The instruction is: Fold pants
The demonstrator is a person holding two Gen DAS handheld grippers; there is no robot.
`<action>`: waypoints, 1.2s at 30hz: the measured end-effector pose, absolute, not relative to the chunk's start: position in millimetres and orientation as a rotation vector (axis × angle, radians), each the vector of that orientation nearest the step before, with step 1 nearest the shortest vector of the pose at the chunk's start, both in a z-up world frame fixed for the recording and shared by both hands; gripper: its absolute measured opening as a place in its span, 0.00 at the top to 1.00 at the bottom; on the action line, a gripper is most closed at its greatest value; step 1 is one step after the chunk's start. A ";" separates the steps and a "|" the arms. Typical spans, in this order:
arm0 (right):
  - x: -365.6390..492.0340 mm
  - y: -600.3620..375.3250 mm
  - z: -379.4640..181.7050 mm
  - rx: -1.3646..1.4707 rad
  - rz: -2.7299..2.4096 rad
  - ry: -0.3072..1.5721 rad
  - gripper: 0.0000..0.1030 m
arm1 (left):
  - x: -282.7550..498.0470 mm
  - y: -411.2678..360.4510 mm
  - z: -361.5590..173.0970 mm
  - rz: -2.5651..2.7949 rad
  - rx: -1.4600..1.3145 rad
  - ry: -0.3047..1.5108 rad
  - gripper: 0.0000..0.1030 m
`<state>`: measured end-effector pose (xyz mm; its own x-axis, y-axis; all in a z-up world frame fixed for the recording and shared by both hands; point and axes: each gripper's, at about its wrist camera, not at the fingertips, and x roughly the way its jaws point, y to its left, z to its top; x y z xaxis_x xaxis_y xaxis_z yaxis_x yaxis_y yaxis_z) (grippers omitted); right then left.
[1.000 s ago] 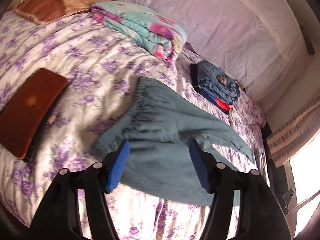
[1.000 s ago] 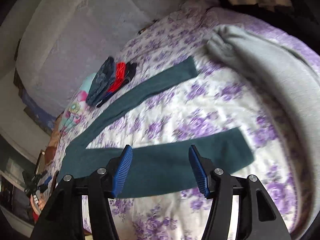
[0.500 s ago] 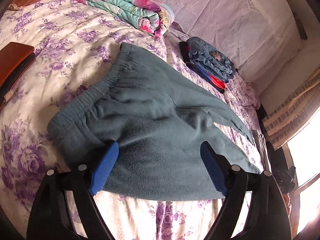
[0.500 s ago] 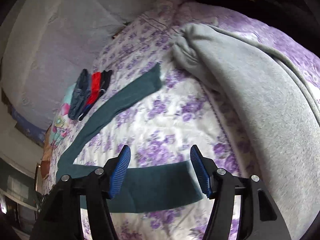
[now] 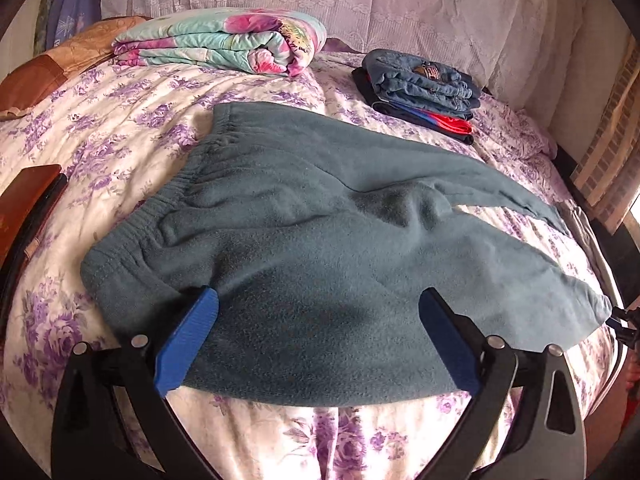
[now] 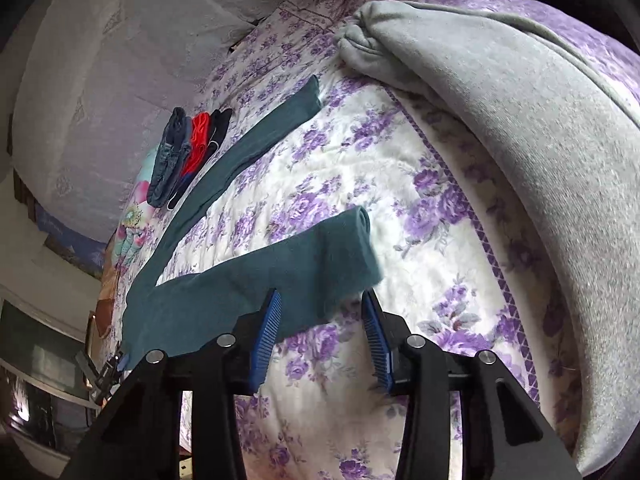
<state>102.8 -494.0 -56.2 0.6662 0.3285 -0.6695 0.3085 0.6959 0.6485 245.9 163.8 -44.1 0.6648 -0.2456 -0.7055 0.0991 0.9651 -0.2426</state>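
Teal fleece pants [image 5: 320,220] lie flat on the flowered bedsheet [image 5: 120,120], elastic waistband to the left, legs running off to the right. My left gripper [image 5: 318,300] hovers over the near hip edge; its jaws are opening wide and the cloth lies under the gap, untouched by the blue pads [image 5: 188,336]. In the right wrist view the near leg [image 6: 240,280] ends in a cuff [image 6: 352,240] just ahead of my right gripper [image 6: 320,296]. Its jaws are closing, with the cuff's lower corner between them, and the pads are clear of it. The far leg [image 6: 260,136] stretches away.
A folded flowered blanket [image 5: 224,40] and a stack of folded clothes [image 5: 424,84] sit at the back of the bed. A brown pillow [image 5: 60,68] and a brown flat case [image 5: 28,200] lie at the left. A grey garment [image 6: 520,120] covers the bed's right side.
My left gripper came lower and closer over the hip of the pants while its jaws spread. My right gripper slid along the near leg to the cuff and its jaws narrowed.
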 end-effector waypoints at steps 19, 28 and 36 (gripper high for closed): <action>97.2 -499.9 -66.2 1.012 -0.012 0.821 0.66 | 241.0 196.2 -45.2 -0.331 -0.440 0.753 0.05; 133.8 -485.1 -16.8 0.906 0.004 0.706 0.95 | 238.7 200.8 -46.6 -0.352 -0.474 0.742 0.05; 222.2 -452.0 75.4 0.738 0.118 0.607 0.98 | 237.8 201.4 -46.4 -0.354 -0.485 0.737 0.05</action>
